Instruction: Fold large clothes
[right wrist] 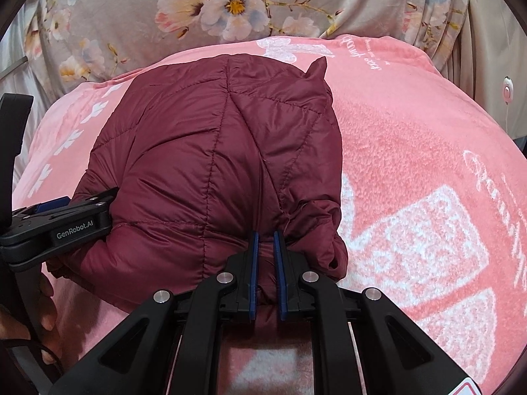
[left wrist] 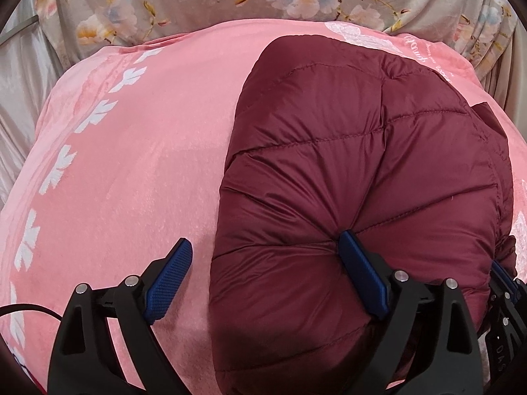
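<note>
A maroon quilted jacket [left wrist: 362,164] lies bundled on a pink blanket [left wrist: 131,164]. In the left wrist view my left gripper [left wrist: 265,240] stands wide open across the jacket's near left edge. One of its fingers [left wrist: 360,273] rests in a dent on top of the padding, and the other hangs over the blanket. In the right wrist view the jacket [right wrist: 214,164] fills the centre. My right gripper [right wrist: 266,235] is shut on a fold of its near hem. The left gripper [right wrist: 66,217] shows at that frame's left edge, and the right gripper [left wrist: 504,283] at the other frame's right edge.
The pink blanket [right wrist: 411,164] has white leaf and letter prints. Grey floral bedding [right wrist: 230,3] rises behind it. A person's hand [right wrist: 42,296] holds the left gripper's handle. A small white round device [right wrist: 507,92] sits at the far right, and a black cable [left wrist: 26,309] trails at the left.
</note>
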`<state>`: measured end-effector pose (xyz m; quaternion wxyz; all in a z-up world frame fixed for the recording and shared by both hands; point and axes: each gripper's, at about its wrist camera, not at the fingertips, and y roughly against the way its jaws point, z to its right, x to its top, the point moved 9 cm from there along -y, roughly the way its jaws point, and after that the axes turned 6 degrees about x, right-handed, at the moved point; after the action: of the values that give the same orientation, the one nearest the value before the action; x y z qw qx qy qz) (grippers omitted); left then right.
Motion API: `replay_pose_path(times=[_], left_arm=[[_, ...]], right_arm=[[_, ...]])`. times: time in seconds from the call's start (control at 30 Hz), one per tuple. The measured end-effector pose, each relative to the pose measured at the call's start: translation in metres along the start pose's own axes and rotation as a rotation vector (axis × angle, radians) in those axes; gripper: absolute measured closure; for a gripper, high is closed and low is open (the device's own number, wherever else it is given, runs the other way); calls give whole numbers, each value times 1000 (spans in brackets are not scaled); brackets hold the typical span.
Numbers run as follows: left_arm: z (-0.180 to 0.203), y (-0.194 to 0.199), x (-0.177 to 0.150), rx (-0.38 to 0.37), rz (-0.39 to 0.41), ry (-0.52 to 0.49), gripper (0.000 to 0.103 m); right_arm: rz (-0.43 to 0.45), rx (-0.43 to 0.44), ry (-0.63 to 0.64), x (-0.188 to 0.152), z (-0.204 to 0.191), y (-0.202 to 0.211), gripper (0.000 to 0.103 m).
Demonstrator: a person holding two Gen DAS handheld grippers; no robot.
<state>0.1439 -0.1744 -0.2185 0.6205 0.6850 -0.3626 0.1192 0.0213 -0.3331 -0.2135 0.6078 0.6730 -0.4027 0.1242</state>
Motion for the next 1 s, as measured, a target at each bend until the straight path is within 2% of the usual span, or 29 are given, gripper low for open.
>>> replay_pose_path(times=[0.07,0.13,0.2,0.23,0.27,0.37,0.43,0.57,0.63,0.77,0.87,0.9,0.93,0.97,1.0], left_arm=[[-4,-2,0,7,5,21,5],[-11,-6,1,-57,-22,79,5],[-24,-7,-2,-180,-113,182,5],[-31,-6,-3,-217,-137,221,5],[-38,-5,-2,-239,-147,254,5],[-51,-1,1,-274,-161,282,5],[-47,-5,2,-309,-193,278,5],[-28,-17,2,-388,-255,263,5],[-21,-19,6,-399,-245,254,5],[-6,-25,16,-461,-251,263,5],[1,-29,23,-469,-238,262,5],[3,-29,24,-470,-236,255,5],[6,-27,26,-464,-230,245,6],[6,-24,27,-454,-219,239,11],[5,-19,29,-437,-199,228,20]], right_arm=[[5,27,-23,1,2,2,92],[16,75,-80,5,10,10,90],[23,121,-157,10,20,24,72],[38,124,-181,13,23,31,47],[61,122,-202,17,28,40,31],[92,107,-207,27,36,55,29],[86,133,-241,33,42,53,24],[-22,260,-398,33,50,22,22],[-72,334,-471,29,45,3,21],[-47,370,-473,39,34,-9,18],[-37,413,-482,50,25,-21,17],[-36,419,-480,54,23,-24,19],[-36,429,-477,57,20,-26,31],[-45,461,-472,60,15,-27,42],[-44,459,-468,64,12,-28,47]])
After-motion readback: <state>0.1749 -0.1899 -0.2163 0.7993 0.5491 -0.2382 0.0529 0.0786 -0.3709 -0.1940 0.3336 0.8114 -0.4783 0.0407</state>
